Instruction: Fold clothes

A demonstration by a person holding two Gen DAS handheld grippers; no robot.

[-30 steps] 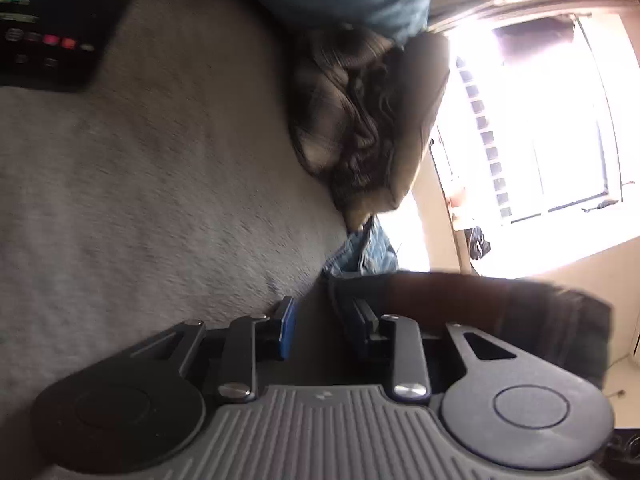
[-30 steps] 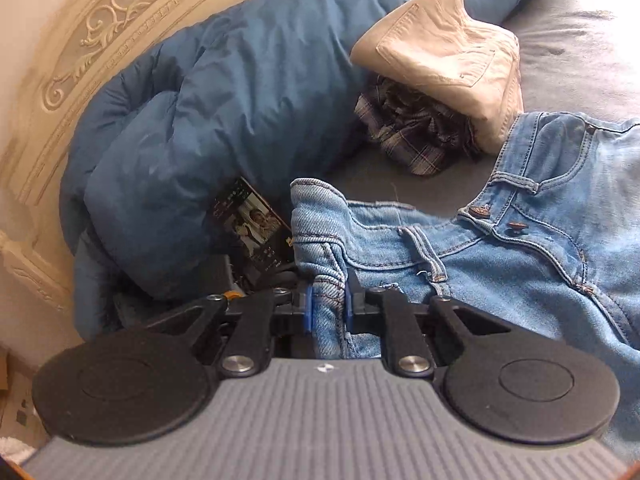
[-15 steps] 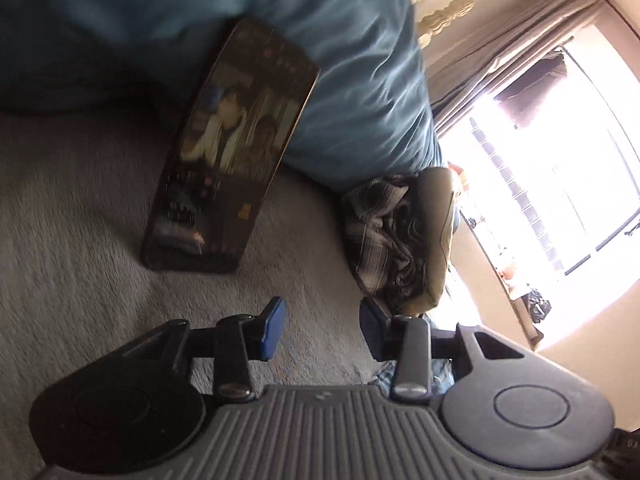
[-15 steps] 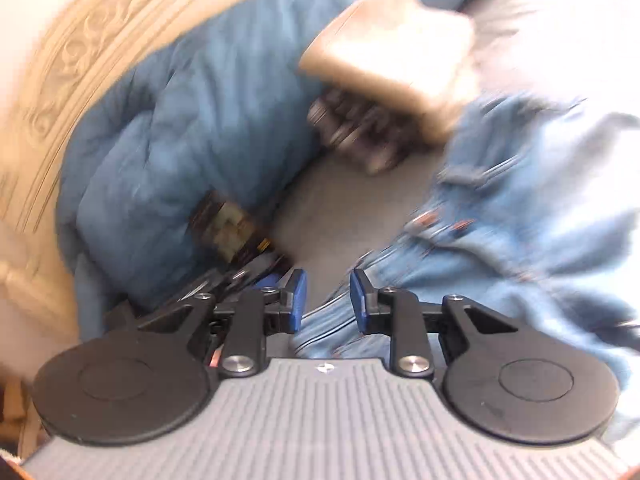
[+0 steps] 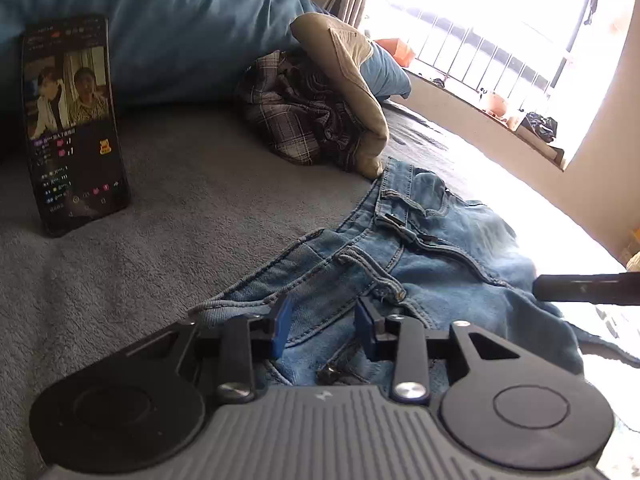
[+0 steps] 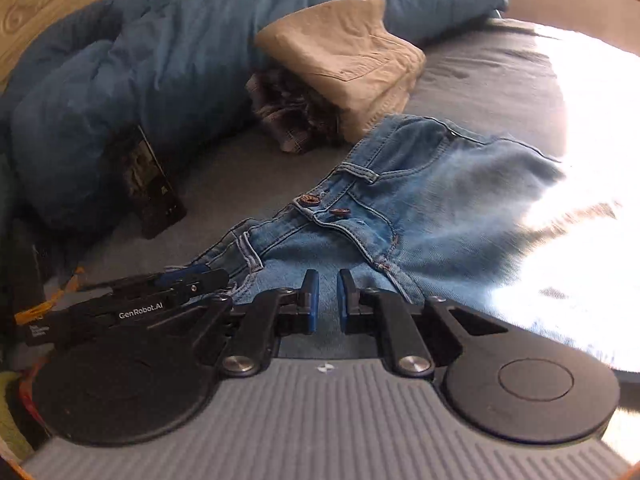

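Light-blue jeans (image 5: 432,248) lie spread on the grey bed sheet (image 5: 160,248), waistband toward the pillows. My left gripper (image 5: 322,330) hovers low over the waistband; its jaws are closing, the blue pads still apart, with denim lying beneath the gap and unpinched. It shows from the side in the right wrist view, the left gripper (image 6: 188,280) resting at the jeans' waistband end. My right gripper (image 6: 327,300) sits over the jeans (image 6: 440,200) below the fly buttons. Its jaws are closing to a narrow slit with flat denim showing through.
A lit phone (image 5: 76,120) leans against the blue duvet (image 5: 180,20). Folded beige trousers (image 5: 344,80) rest on a crumpled plaid garment (image 5: 296,120) just beyond the jeans. A bright barred window (image 5: 500,40) glares across the far side of the bed.
The left gripper rolled upright and swung from bare sheet and phone to over the jeans' waistband. The right gripper let go of the waistband, opened, shifted onto the jeans' front and narrowed again.
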